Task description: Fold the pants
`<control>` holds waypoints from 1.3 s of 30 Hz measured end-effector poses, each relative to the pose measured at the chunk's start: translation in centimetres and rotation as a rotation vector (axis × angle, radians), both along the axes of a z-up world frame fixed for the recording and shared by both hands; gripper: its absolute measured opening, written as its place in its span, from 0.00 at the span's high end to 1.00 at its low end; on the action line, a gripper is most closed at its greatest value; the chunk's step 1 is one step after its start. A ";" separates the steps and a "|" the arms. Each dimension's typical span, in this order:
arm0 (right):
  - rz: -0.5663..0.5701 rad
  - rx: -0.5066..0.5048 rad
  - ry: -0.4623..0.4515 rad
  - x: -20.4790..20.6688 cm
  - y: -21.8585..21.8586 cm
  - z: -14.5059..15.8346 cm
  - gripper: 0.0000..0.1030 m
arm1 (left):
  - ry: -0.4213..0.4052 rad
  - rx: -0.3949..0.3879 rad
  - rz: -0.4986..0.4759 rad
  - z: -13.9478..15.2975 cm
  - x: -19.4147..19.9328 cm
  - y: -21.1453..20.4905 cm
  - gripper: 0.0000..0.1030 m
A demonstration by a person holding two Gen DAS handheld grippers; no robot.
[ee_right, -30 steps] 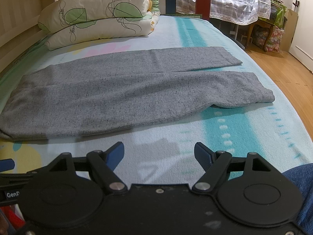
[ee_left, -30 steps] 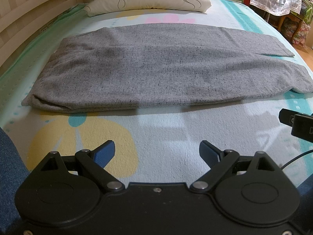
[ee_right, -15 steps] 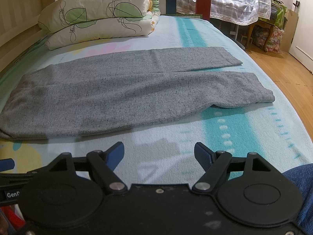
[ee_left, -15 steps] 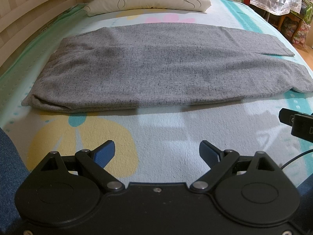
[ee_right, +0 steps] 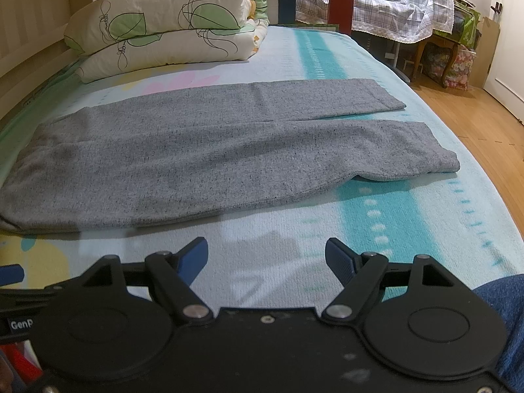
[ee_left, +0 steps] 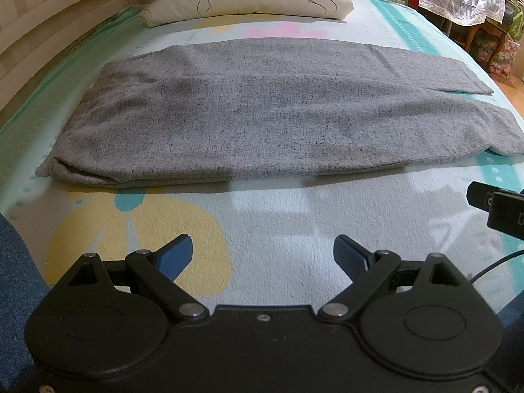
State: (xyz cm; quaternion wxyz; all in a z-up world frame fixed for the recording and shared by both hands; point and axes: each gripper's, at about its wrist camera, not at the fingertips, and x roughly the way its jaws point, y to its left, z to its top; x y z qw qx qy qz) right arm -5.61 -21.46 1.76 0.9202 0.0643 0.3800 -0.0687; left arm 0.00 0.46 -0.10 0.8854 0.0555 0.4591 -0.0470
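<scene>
Grey knit pants lie flat across the bed, waist to the left and both legs running right. In the right wrist view the same pants show the near leg ending in a cuff and the far leg's cuff behind it. My left gripper is open above the sheet, short of the pants' near edge by the waist end. My right gripper is open too, short of the near leg. Nothing is between either pair of blue pads.
A folded quilt sits at the head of the bed beyond the pants. A wooden rail runs along the left. The bed's right edge drops to a wooden floor. Blue denim legs flank the grippers.
</scene>
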 end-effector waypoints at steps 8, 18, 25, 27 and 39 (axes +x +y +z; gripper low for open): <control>-0.013 -0.020 0.017 0.1 0.1 0.2 0.20 | -0.025 0.052 -0.001 0.1 -0.1 -0.5 0.18; -0.018 -0.214 0.080 2.2 1.4 1.2 0.20 | 0.022 0.047 0.010 1.7 3.5 -0.2 0.18; 0.034 -0.111 0.068 5.3 0.3 3.0 0.20 | 0.006 0.019 0.067 3.6 7.7 1.7 0.21; 0.032 -0.065 0.069 6.2 -0.7 3.3 0.20 | 0.013 0.020 0.071 3.9 9.0 2.2 0.20; -0.158 0.030 0.130 12.4 -9.3 2.5 0.21 | -0.009 0.103 0.082 3.0 12.8 1.8 0.19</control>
